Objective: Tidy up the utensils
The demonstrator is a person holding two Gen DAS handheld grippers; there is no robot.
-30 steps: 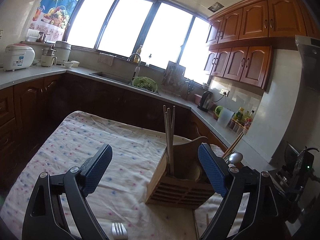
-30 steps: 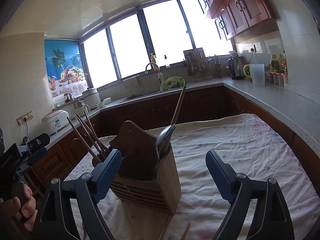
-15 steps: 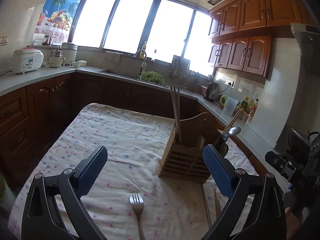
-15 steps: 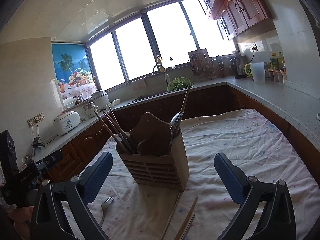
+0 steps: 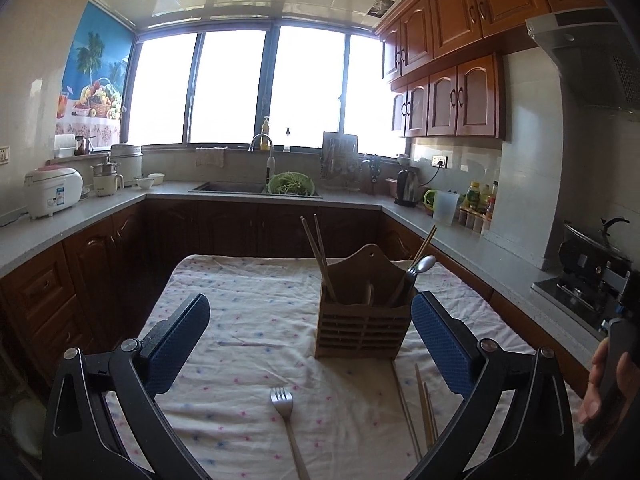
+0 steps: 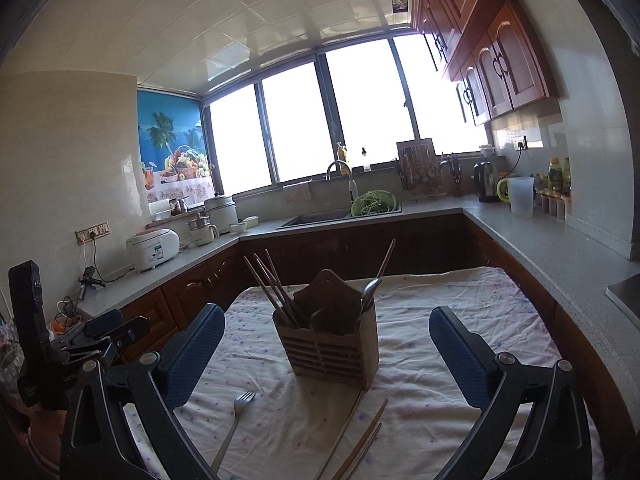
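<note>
A slatted wooden utensil holder (image 5: 362,320) (image 6: 332,344) stands on the dotted tablecloth (image 5: 240,320), with chopsticks (image 5: 318,256) on its left side and a metal spoon (image 5: 420,266) on its right. On the cloth in front of it lie a metal fork (image 5: 286,412) (image 6: 236,416) and a few loose chopsticks (image 5: 424,412) (image 6: 360,436). My left gripper (image 5: 310,304) hovers back from the holder, its jaws opening with nothing between them. My right gripper (image 6: 327,314) is open and empty, also short of the holder.
Grey counters over dark wood cabinets run round three sides, with a sink (image 5: 228,187), a bowl of greens (image 5: 290,184), a rice cooker (image 5: 52,192) and a kettle (image 5: 406,188). A stove (image 5: 580,288) sits at the right. A hand (image 5: 608,384) holds the other gripper.
Both grippers have drawn back from the holder and risen, with their jaws spreading wider. The fork and the loose chopsticks on the cloth have come into view.
</note>
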